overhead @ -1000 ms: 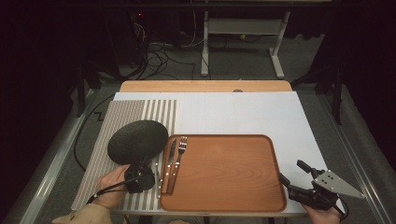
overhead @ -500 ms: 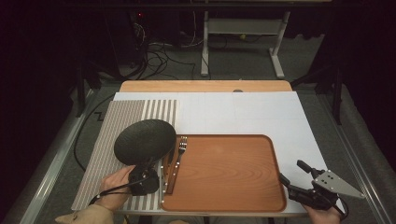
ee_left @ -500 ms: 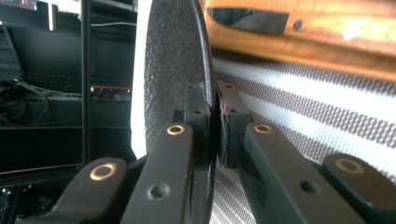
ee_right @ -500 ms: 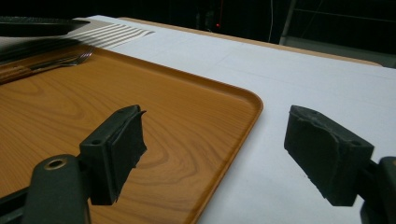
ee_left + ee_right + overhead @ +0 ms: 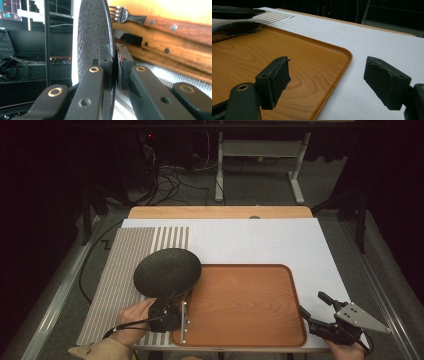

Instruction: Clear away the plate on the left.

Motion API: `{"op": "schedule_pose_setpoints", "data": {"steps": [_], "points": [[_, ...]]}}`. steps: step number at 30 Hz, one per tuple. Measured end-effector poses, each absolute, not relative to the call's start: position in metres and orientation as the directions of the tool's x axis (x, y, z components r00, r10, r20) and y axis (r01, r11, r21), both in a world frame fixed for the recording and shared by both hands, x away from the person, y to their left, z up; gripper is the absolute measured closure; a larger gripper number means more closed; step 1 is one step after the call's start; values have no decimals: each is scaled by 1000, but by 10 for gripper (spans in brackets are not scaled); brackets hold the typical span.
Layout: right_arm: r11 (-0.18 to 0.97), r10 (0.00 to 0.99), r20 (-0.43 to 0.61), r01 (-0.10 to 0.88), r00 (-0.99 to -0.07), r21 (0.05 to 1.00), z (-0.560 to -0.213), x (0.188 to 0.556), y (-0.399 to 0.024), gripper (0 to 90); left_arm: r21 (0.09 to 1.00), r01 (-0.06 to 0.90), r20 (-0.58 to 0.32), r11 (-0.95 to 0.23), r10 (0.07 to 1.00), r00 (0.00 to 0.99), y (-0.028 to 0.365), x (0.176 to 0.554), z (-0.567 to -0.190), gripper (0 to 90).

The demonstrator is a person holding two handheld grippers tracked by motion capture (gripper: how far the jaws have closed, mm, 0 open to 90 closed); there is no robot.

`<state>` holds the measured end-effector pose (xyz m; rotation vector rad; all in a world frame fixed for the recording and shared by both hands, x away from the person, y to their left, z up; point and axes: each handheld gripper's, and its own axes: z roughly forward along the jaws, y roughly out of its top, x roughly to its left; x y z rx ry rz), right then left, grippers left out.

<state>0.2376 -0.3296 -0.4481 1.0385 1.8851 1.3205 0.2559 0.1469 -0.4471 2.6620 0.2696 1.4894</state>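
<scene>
On the left side of the tabletop [image 5: 260,240] lies a striped mat [image 5: 125,265]. A hand [image 5: 131,320] comes in from the bottom there and holds the left gripper [image 5: 167,312]. Its fingers [image 5: 106,62] are closed tight on the rim of a black plate [image 5: 167,271]. The plate is up off the tabletop. It hangs over the right edge of the mat and the left edge of a brown wooden tray [image 5: 245,305]. In the left gripper view the plate [image 5: 93,37] looks thin and stands on its edge, pinched between the two black fingers.

Just beside the plate, on the left part of the tray, lie a fork [image 5: 155,22] and what may be a knife [image 5: 160,46]. Both have wooden handles with small metal dots. The blade end is dark and hard to see, so I am not sure about the knife. From above, the plate covers most of them, and the handle ends [image 5: 184,322] stick out by the gripper.

The tray sits near the front edge of the tabletop, on a white sheet [image 5: 280,242].

Over on the right, well apart from the plate, the right gripper [image 5: 312,309] rests just past the tray's right edge. Its fingers [image 5: 275,80] are wide open and hold nothing. One finger is over the tray corner [image 5: 337,57] and the other is over the white sheet.
</scene>
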Motion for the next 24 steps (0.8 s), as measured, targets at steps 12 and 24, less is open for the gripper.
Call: {"op": "schedule_pose_setpoints", "data": {"steps": [12, 24], "points": [[208, 857, -52, 251, -512, 945, -448, 237, -330, 215, 120, 48, 844, -992, 128, 521, 125, 250, -441, 814], [206, 856, -51, 248, -514, 947, -448, 237, -330, 215, 138, -14, 838, -990, 109, 535, 102, 246, -441, 813]]}}
